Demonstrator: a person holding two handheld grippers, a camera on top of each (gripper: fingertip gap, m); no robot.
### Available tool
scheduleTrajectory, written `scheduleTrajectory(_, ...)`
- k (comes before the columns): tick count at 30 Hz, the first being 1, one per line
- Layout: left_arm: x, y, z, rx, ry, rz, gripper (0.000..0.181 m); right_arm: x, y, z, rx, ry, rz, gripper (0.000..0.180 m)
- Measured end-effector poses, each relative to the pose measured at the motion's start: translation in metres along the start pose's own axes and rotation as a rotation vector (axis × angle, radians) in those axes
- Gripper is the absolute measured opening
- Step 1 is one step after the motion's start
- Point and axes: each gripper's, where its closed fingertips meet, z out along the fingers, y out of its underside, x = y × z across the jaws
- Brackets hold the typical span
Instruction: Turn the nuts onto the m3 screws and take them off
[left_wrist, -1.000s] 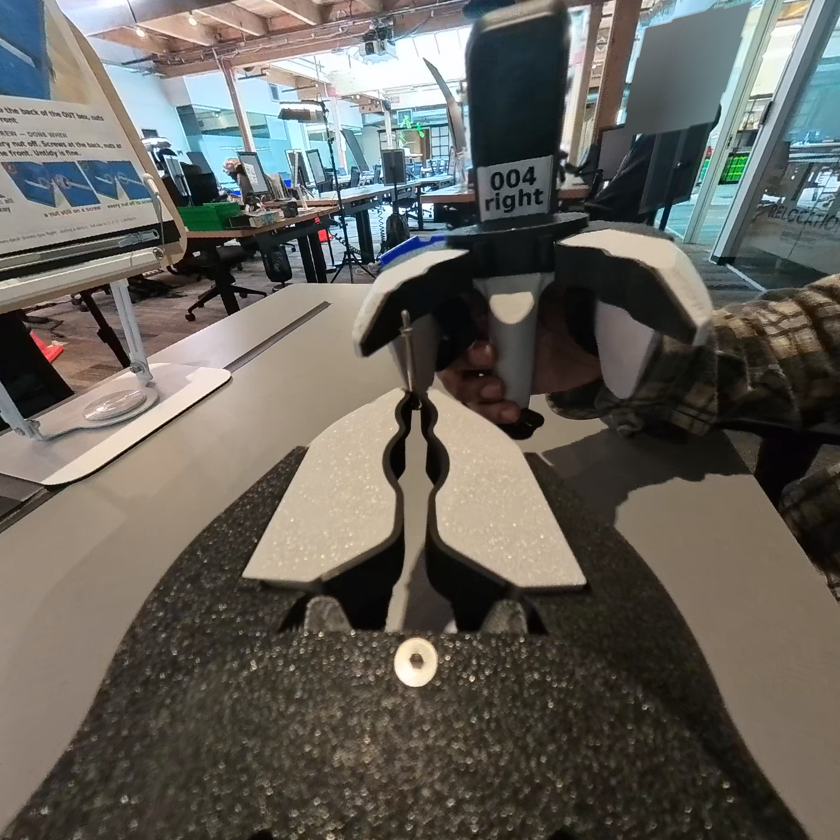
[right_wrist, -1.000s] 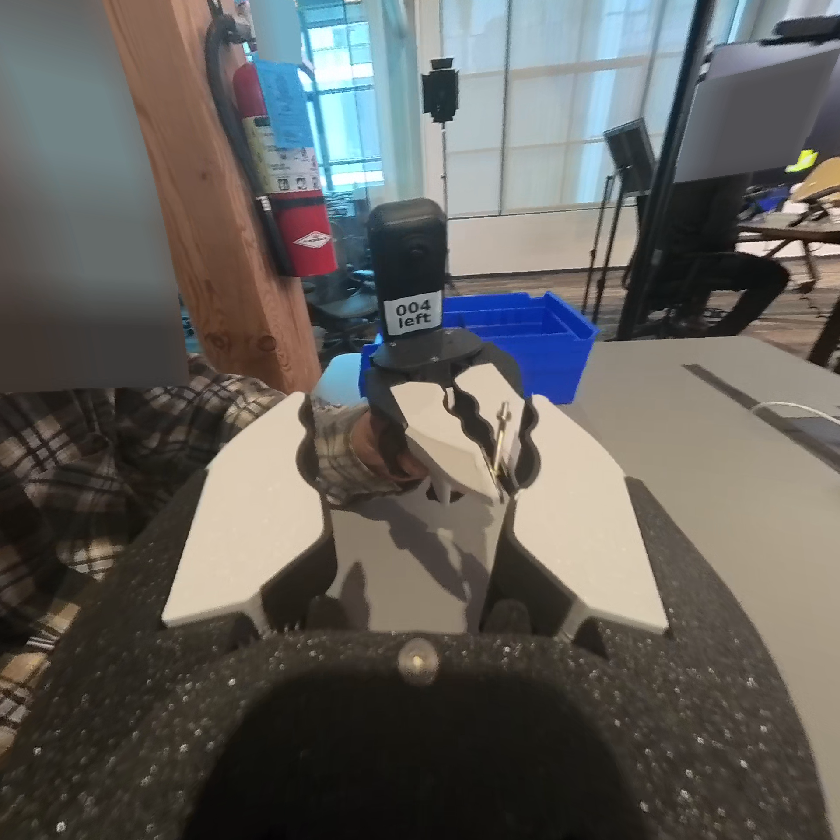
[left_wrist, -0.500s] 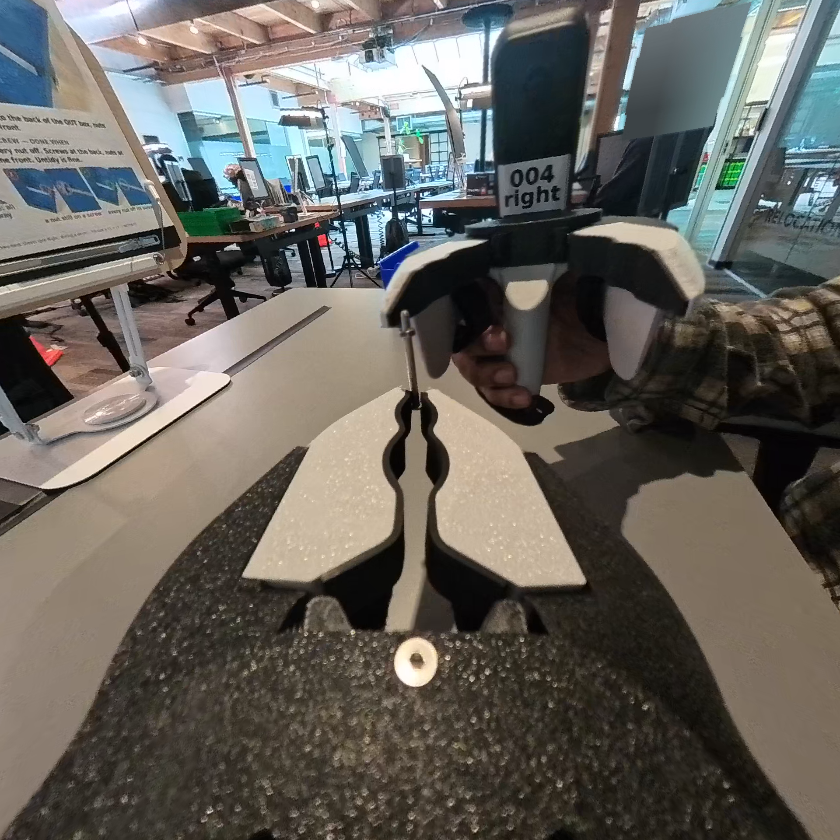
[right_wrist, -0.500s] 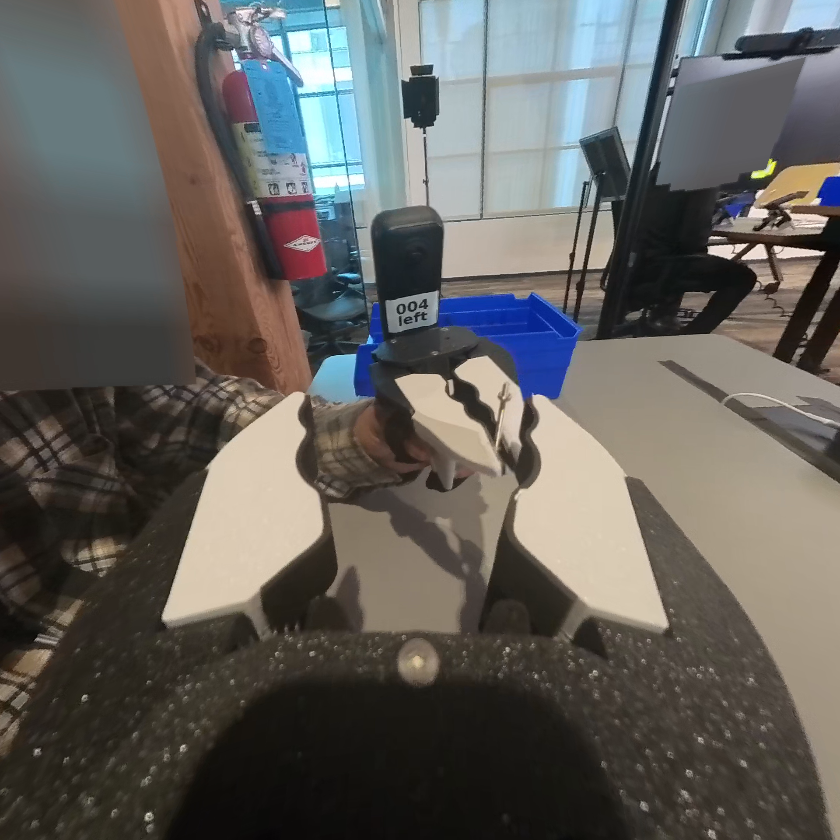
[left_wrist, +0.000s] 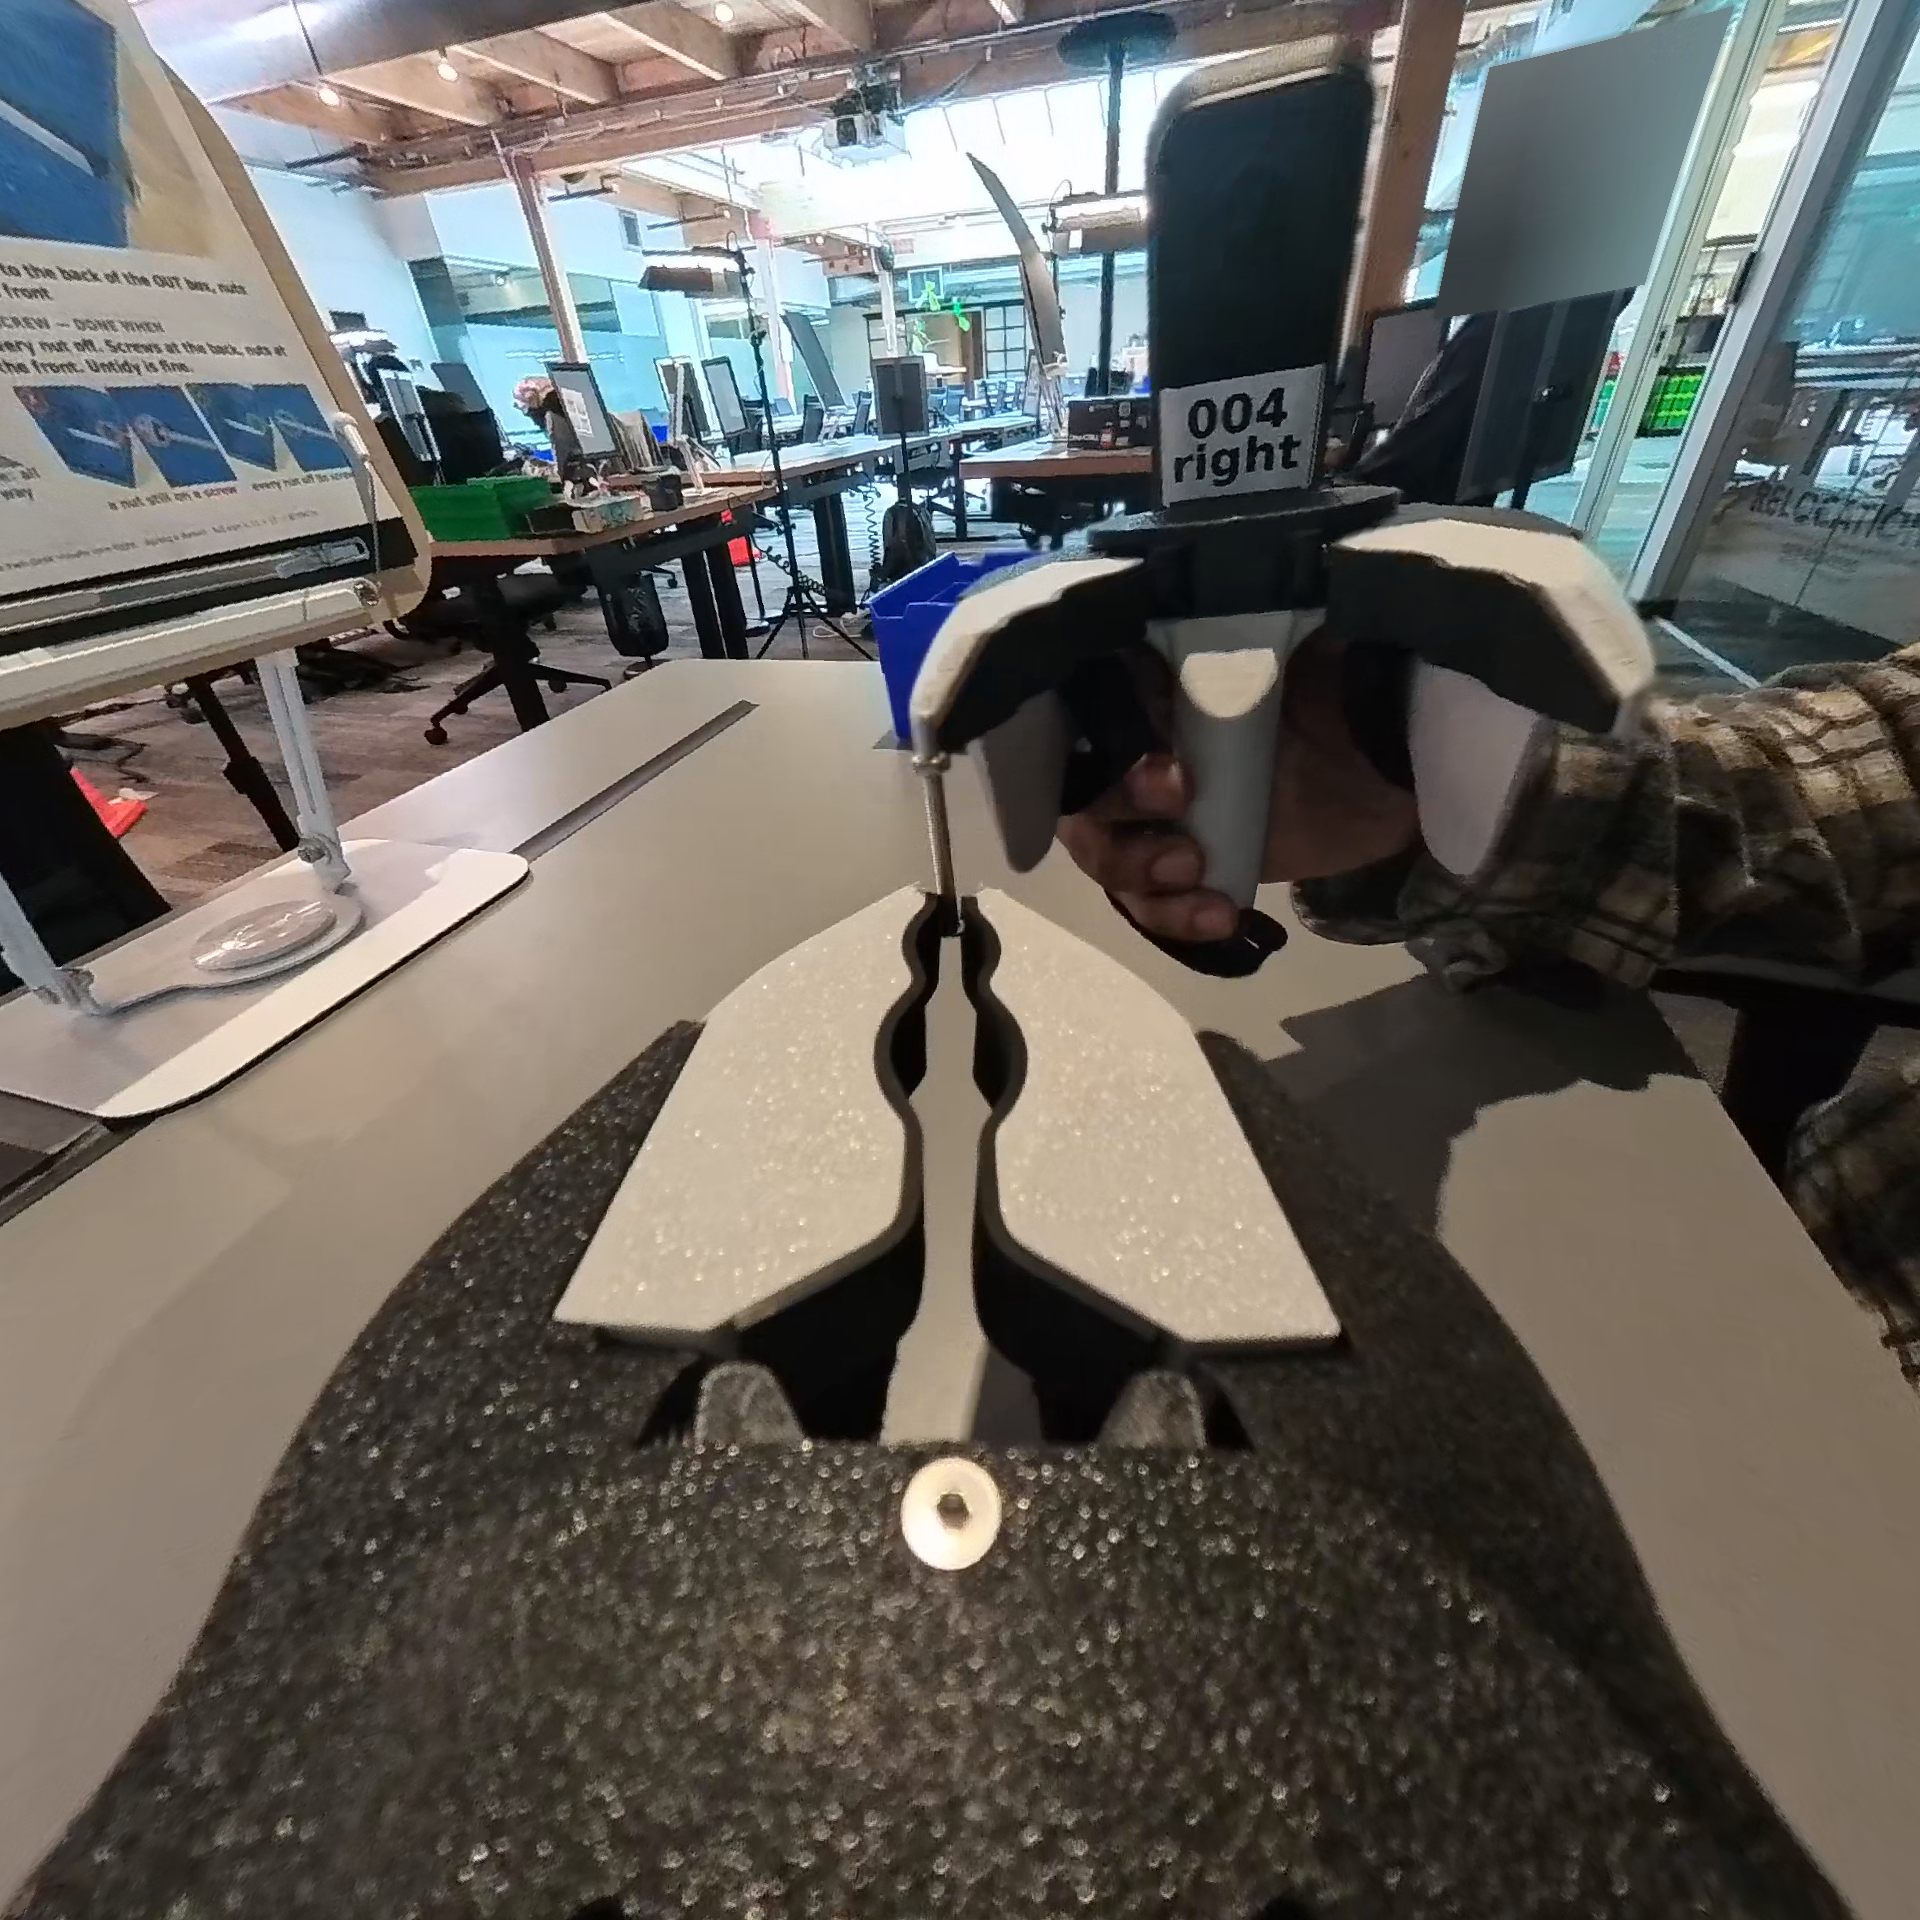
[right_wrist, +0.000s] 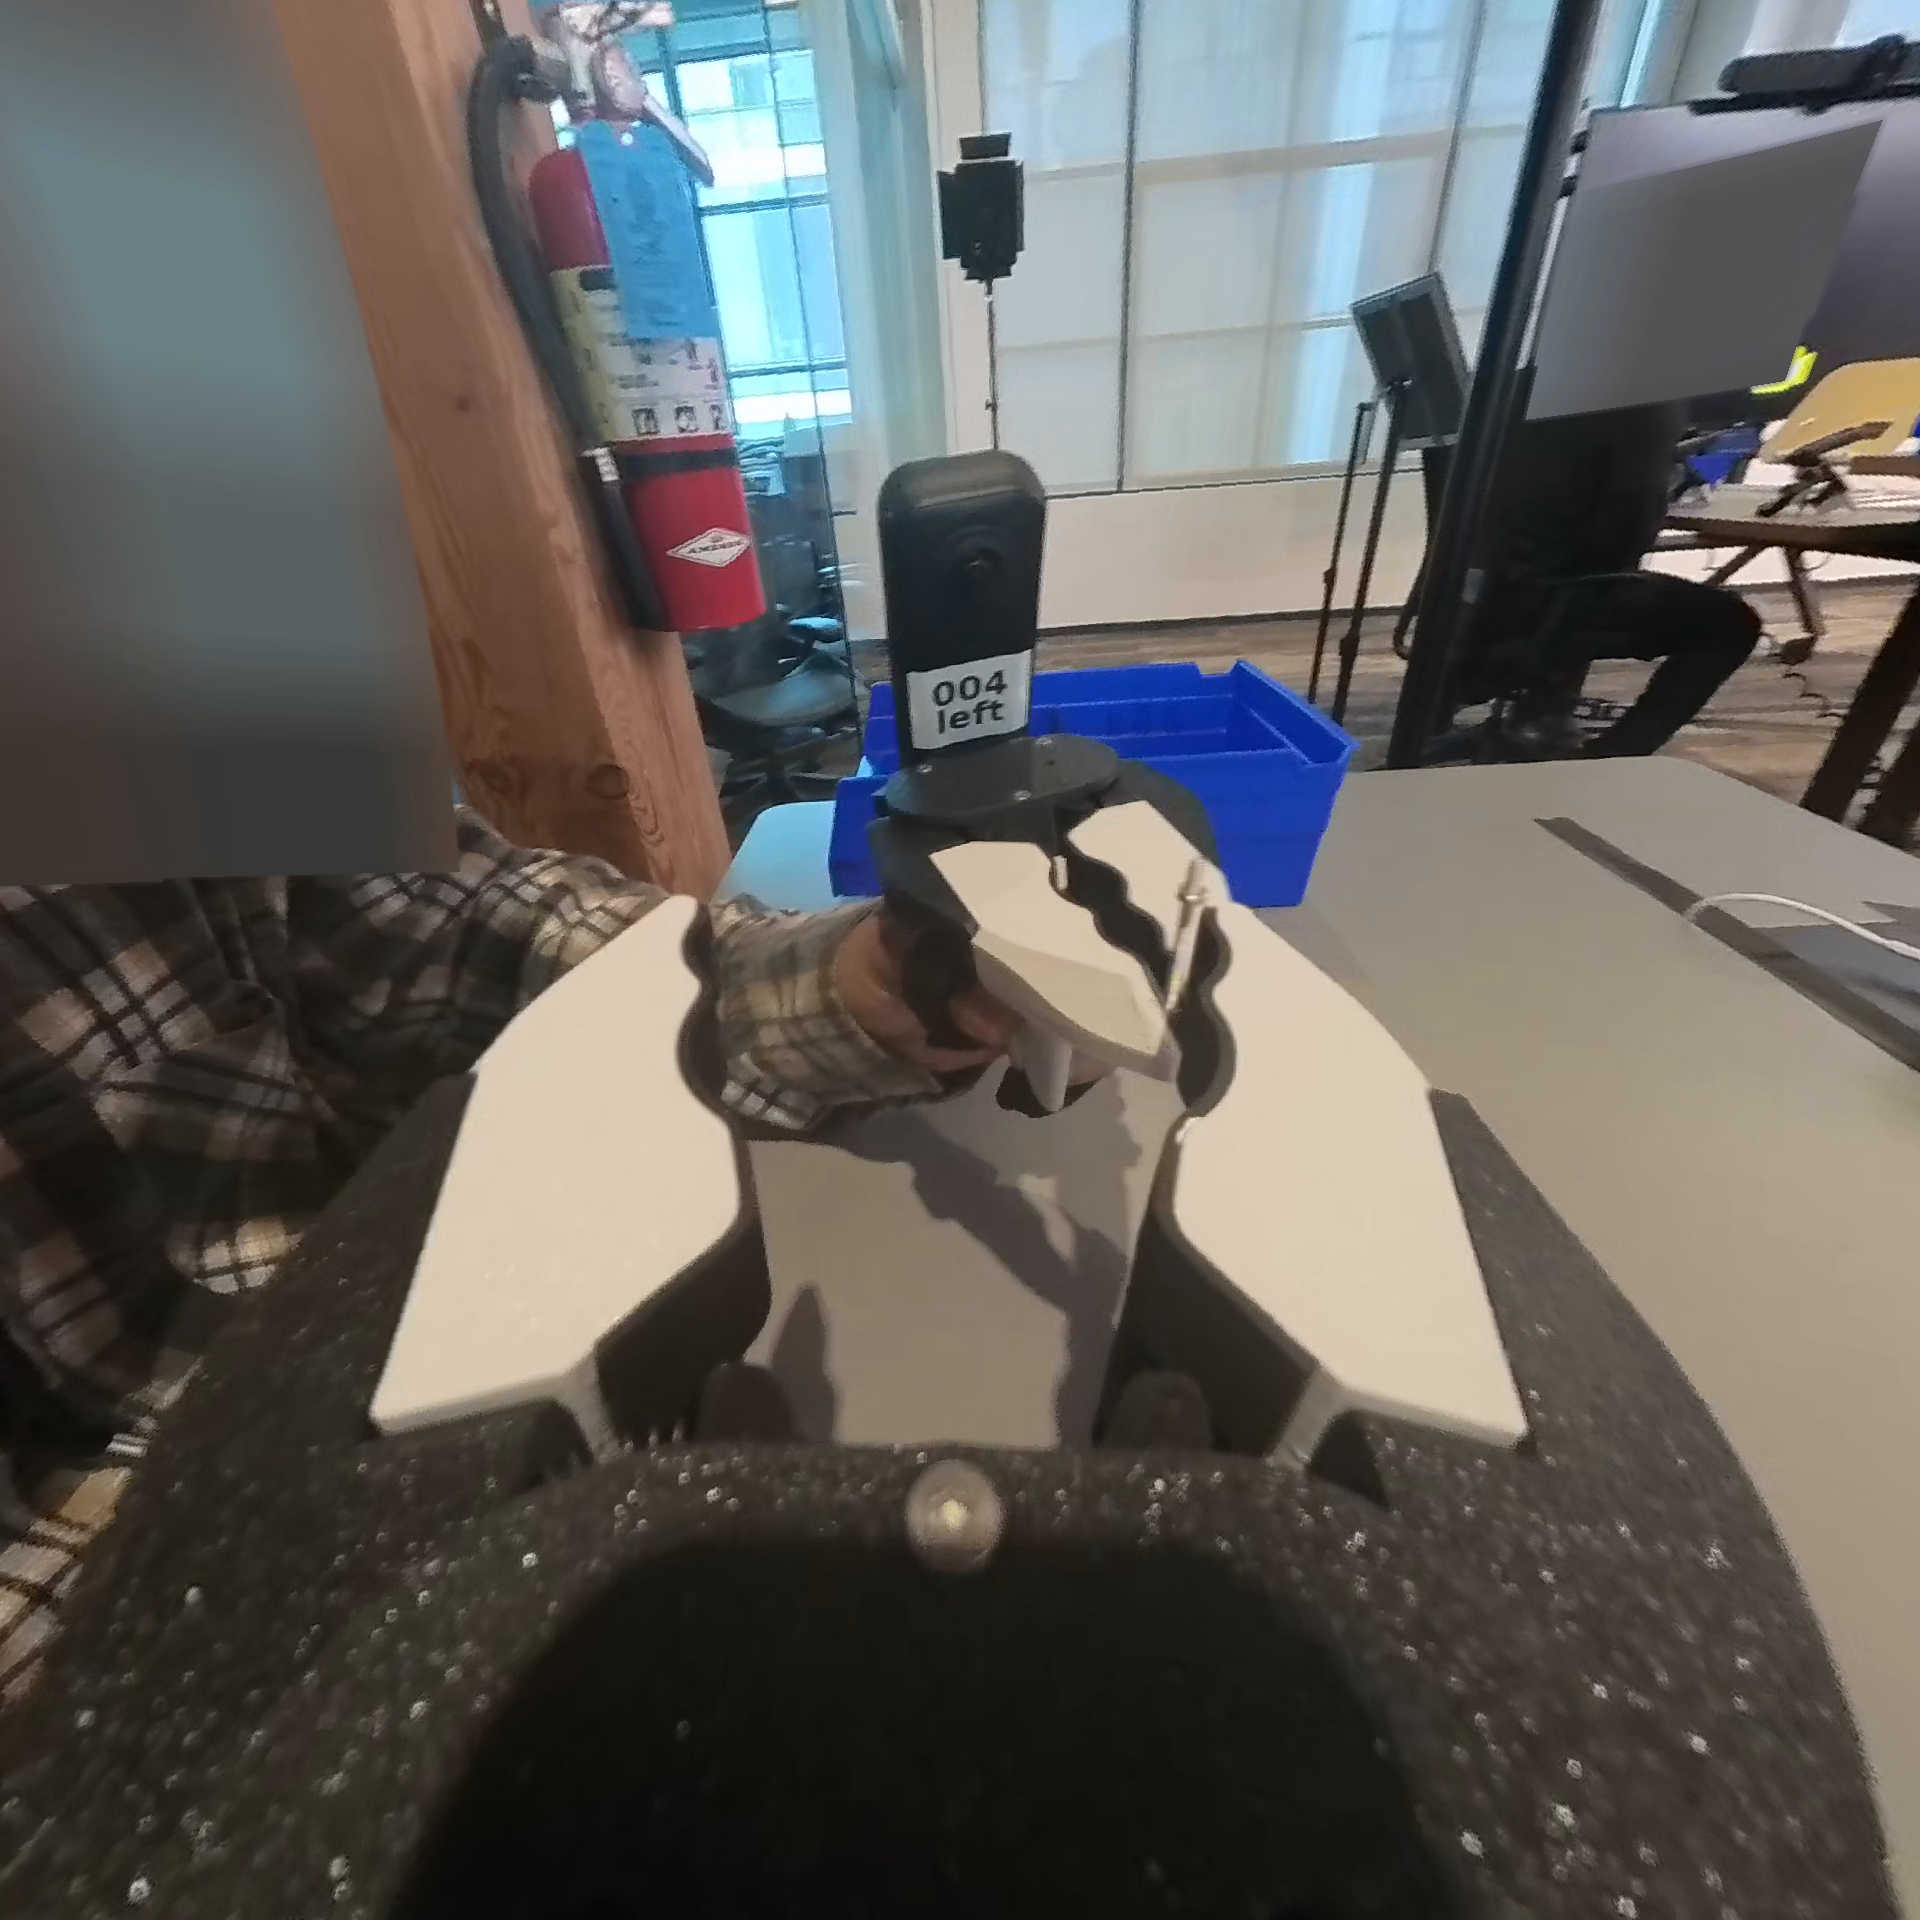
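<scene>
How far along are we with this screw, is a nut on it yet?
Done: the left gripper is shut on the screw, which stands upright, head up. No nut shows on its bare shaft. In hand: the right gripper is open and empty, beside the screw. Left: fetching a nut, threading it on, taking it off.

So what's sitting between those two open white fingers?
In the right wrist view, only bare grey table lies between the right gripper fingers, crossed by shadow. Beyond their tips, the left gripper pinches the upright screw.
</scene>
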Motion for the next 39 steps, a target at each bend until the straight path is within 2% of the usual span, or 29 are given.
scheduleTrajectory(9, 0.0, 0.0, 0.0, 0.0, -0.002, -0.001, 0.003, 0.004, 0.0, 0.021, -0.013, -0.051, 0.014, 0.089)
scheduleTrajectory(17, 0.0, -0.001, -0.001, 0.003, -0.004, 0.0, 0.003, 0.0, -0.001, 0.002, -0.001, -0.001, 0.006, 0.087)
scheduleTrajectory(26, -0.002, -0.001, -0.001, 0.002, -0.007, -0.006, 0.003, 0.004, 0.001, 0.022, -0.02, -0.038, 0.002, 0.088)
scheduleTrajectory(34, -0.004, -0.002, -0.003, 0.005, -0.014, -0.009, 0.003, -0.001, -0.001, 0.0, -0.004, 0.018, -0.017, 0.087)
scheduleTrajectory(39, -0.004, -0.001, -0.002, 0.003, -0.013, -0.01, 0.003, 0.008, -0.001, 0.014, -0.007, -0.004, -0.01, 0.088)
